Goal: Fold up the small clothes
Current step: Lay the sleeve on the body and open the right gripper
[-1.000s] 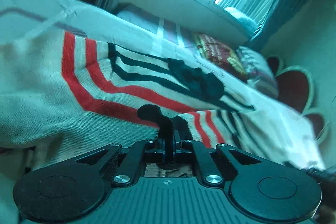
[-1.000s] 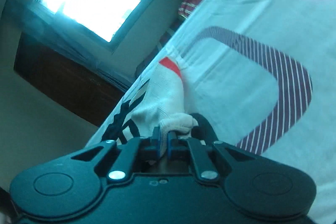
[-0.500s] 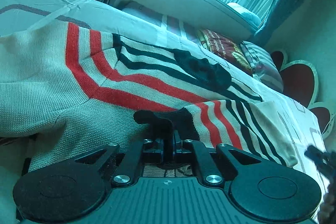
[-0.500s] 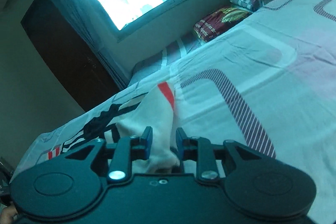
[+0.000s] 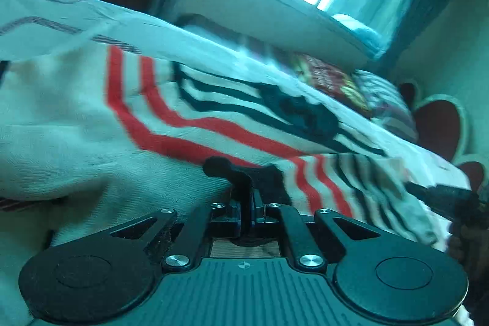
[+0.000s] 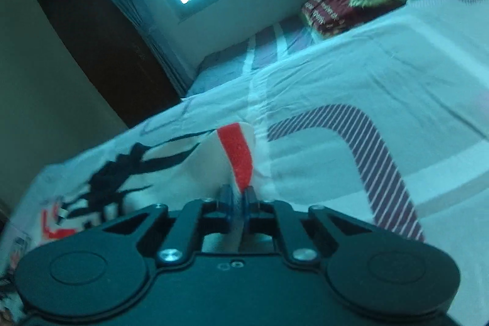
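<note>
Sweater [image 5: 91, 118]: ribbed cream knit, red and black stripes, spread on bed [image 6: 366, 57]. Black trim pinched in left gripper [image 5: 247, 203], cream fold clamped in right gripper [image 6: 237, 197].

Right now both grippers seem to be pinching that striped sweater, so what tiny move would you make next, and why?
Probably lift both pinched edges together and carry them over the sweater's body. The left gripper is shut on a dark trim piece, the right gripper on a cream edge with a red stripe, and the rest lies spread on the bedsheet.
</note>
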The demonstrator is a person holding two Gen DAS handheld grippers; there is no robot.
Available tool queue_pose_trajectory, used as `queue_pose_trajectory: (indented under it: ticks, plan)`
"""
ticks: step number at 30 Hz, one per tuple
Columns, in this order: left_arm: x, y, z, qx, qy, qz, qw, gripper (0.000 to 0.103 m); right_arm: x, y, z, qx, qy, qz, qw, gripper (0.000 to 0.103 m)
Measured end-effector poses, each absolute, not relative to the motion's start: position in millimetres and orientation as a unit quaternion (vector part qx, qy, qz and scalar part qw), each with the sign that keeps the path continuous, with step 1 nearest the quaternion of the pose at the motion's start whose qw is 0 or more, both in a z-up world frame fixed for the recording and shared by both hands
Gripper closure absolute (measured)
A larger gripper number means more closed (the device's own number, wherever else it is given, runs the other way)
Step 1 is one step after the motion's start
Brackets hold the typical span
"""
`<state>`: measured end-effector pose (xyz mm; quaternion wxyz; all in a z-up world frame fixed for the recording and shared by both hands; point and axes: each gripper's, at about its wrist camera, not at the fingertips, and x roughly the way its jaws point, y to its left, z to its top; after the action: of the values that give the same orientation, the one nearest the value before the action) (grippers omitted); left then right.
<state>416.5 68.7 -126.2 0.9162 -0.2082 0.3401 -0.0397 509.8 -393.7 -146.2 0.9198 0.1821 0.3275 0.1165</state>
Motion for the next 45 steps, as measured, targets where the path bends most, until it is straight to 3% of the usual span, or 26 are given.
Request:
queue_pose_trajectory:
  ticks: [6,9,11,12,14,15,21,24,25,26,31,34,36,40,42,43,44,45]
  plan:
    - [414.2,72.6,-133.1,-0.226,0.339,-0.047,0.912,0.098,511.0,-389.7,-146.0,0.164,0.333,0.116,0.921,0.095]
    - [414.2,75.2,-126.6,-0.224,0.337,-0.056,0.913,0.097,509.7,-396.1,-135.7,0.173,0.302,0.125,0.929,0.070]
    - [414.9,76.2,-121.7,-0.219,0.331,-0.058,0.916,0.096,516.9,-402.7,-133.2,0.193,0.293,0.129,0.927,0.065]
    - [416.4,77.0,-119.8,-0.219,0.329,-0.054,0.917,0.089,524.6,-405.8,-135.0,0.211,0.296,0.134,0.922,0.065]
    - [417.4,79.2,-115.6,-0.218,0.319,-0.039,0.922,0.031,535.2,-409.1,-138.7,0.225,0.297,0.138,0.918,0.067]
    - [417.4,80.8,-113.3,-0.220,0.307,-0.036,0.925,0.028,539.6,-409.4,-140.4,0.232,0.296,0.141,0.916,0.067]
    - [436.3,88.1,-119.2,-0.254,0.325,-0.057,0.909,0.031,552.4,-406.9,-145.5,0.244,0.294,0.165,0.909,0.070]
    - [441.3,86.9,-126.8,-0.261,0.342,-0.066,0.900,0.063,553.2,-408.6,-148.0,0.252,0.296,0.169,0.906,0.070]
    - [442.2,85.9,-129.5,-0.261,0.348,-0.074,0.898,0.088,553.5,-408.6,-148.2,0.252,0.297,0.169,0.905,0.070]
    - [443.2,84.1,-133.1,-0.261,0.357,-0.084,0.893,0.093,554.0,-408.0,-147.7,0.249,0.298,0.170,0.906,0.070]
    - [432.1,67.8,-124.7,-0.196,0.332,-0.062,0.920,0.096,550.3,-396.8,-140.1,0.186,0.292,0.157,0.925,0.094]
    - [432.3,67.0,-128.5,-0.176,0.340,-0.041,0.923,0.096,549.3,-391.7,-139.5,0.134,0.293,0.121,0.939,0.096]
    - [431.0,69.5,-131.5,-0.189,0.337,-0.039,0.921,0.096,555.3,-401.5,-147.7,0.164,0.309,0.120,0.929,0.096]
    - [435.1,67.5,-125.3,-0.160,0.345,-0.055,0.923,0.095,553.3,-396.3,-146.0,0.142,0.310,0.118,0.933,0.091]
    - [432.5,69.4,-117.7,-0.155,0.344,-0.052,0.925,0.080,547.2,-398.1,-139.2,0.144,0.294,0.110,0.938,0.076]
    - [427.0,70.3,-111.7,-0.144,0.333,-0.037,0.931,0.061,540.8,-399.7,-132.7,0.141,0.275,0.106,0.945,0.076]
    - [421.2,69.7,-104.5,-0.130,0.317,-0.021,0.939,0.053,535.4,-400.6,-126.5,0.136,0.261,0.109,0.949,0.077]
    - [416.2,67.9,-96.5,-0.117,0.298,-0.011,0.947,0.053,532.7,-399.7,-121.4,0.127,0.256,0.113,0.952,0.082]
